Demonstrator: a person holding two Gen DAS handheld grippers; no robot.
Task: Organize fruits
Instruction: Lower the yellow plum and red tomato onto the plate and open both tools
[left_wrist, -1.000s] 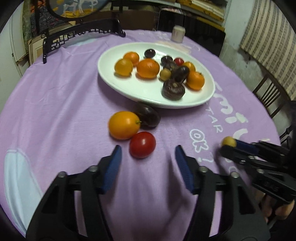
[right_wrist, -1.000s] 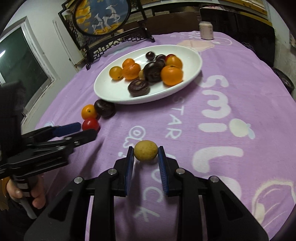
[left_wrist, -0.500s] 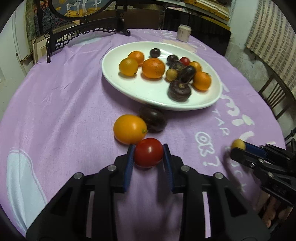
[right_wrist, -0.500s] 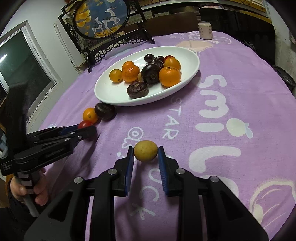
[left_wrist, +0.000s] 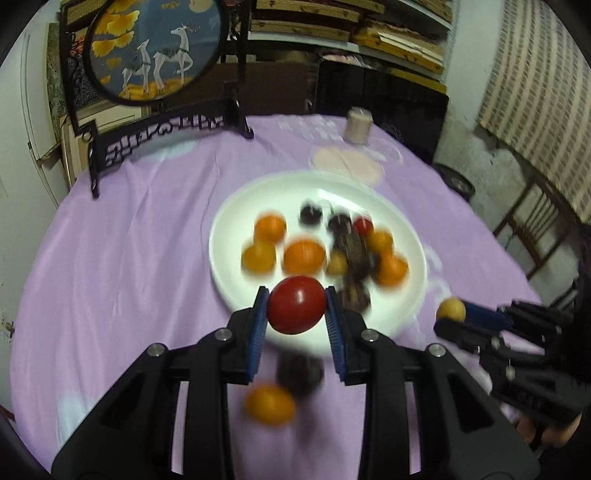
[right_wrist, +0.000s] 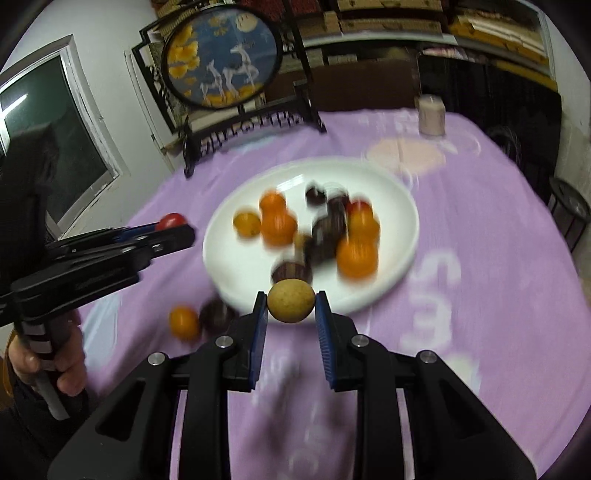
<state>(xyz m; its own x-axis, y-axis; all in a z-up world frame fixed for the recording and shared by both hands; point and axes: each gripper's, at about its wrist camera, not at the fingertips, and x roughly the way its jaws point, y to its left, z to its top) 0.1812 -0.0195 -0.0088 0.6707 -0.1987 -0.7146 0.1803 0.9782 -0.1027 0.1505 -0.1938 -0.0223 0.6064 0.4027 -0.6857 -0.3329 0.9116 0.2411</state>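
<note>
My left gripper (left_wrist: 295, 312) is shut on a red tomato (left_wrist: 296, 304), held in the air over the near rim of the white plate (left_wrist: 236, 229). My right gripper (right_wrist: 291, 306) is shut on a small yellow-brown fruit (right_wrist: 291, 301), also lifted, just before the plate (right_wrist: 399, 206). Several oranges, dark fruits and a red one lie blurred on the plate. An orange (left_wrist: 270, 404) and a dark fruit (left_wrist: 300, 373) remain on the purple cloth below the left gripper; the same orange (right_wrist: 184, 322) and dark fruit (right_wrist: 218, 315) show in the right wrist view.
A round painted screen on a black stand (left_wrist: 155, 48) rises at the table's far left. A small pale jar (left_wrist: 357, 125) sits at the far edge. A wooden chair (left_wrist: 535, 218) stands to the right. A person's hand (right_wrist: 55, 365) grips the left tool's handle.
The left gripper closed on the red tomato and lifted it off the cloth toward the plate. The right gripper rose with the yellow-brown fruit and moved closer to the plate.
</note>
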